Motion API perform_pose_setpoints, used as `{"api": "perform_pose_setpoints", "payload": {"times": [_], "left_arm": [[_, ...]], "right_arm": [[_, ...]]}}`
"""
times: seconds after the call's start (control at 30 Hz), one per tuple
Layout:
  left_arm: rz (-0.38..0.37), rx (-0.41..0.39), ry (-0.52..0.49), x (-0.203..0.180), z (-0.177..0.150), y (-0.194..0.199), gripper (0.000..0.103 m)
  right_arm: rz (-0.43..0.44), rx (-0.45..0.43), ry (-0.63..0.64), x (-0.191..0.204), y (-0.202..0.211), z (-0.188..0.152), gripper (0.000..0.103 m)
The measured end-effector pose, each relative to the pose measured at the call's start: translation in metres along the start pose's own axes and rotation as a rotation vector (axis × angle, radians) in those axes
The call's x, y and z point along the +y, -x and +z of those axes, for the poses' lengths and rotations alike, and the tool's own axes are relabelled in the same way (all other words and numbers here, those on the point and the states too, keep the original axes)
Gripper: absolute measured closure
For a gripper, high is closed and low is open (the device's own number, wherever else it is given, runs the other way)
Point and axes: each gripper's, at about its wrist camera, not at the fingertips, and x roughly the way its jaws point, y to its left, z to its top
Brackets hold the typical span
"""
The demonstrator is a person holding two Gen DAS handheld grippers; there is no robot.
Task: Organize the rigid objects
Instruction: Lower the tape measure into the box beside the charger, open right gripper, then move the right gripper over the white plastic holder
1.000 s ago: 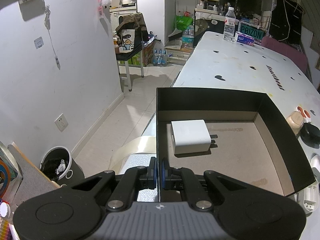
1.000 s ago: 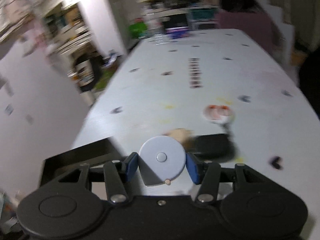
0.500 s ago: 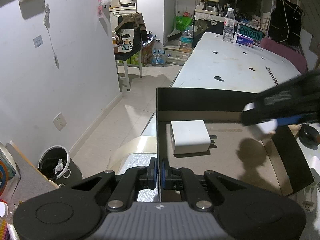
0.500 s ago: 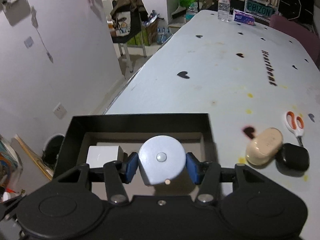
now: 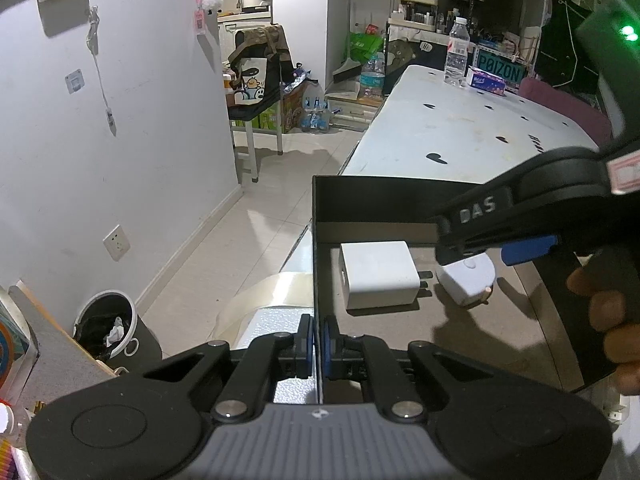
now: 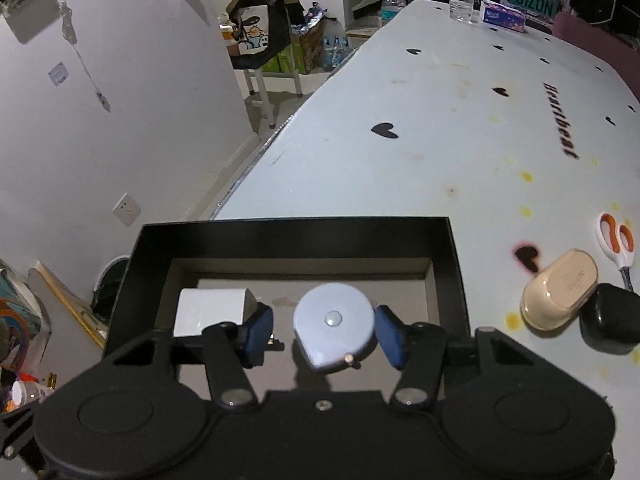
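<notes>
Right tool [image 6: 323, 334]: swung over the box [image 6: 452, 264], jaws now opening off the tape measure [image 6: 332, 326], which lay beside the charger [image 6: 210, 312].
Left tool [image 5: 316, 346]: stayed clamped on the box wall.

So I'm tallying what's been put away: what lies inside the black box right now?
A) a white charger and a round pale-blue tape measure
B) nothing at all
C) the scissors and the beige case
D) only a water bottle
A: the white charger and the round pale-blue tape measure both rest on the floor of the black box.
</notes>
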Motion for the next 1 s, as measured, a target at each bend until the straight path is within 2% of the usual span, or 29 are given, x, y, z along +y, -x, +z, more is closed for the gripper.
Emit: {"api": "perform_pose_setpoints", "payload": {"times": [0.3,0.67,0.8,1.0], "left_arm": [[0.000,0.000,-0.001,0.000,0.000,0.000,0.098],[-0.001,0.000,0.001,-0.001,-0.001,0.000,0.098],[-0.001,0.000,0.002,-0.001,-0.001,0.000,0.098],[0.002,0.000,0.008,-0.003,-0.002,-0.002,0.099]], "right_arm": [[0.014,0.004,0.029,0.001,0.010,-0.002,0.047],[0.038,-0.056,0.066,-0.009,0.051,-0.017,0.046],[0.042,-0.087,0.062,-0.019,0.067,-0.023,0.040],[0.035,-0.133,0.056,-0.037,0.085,-0.035,0.024]]}}
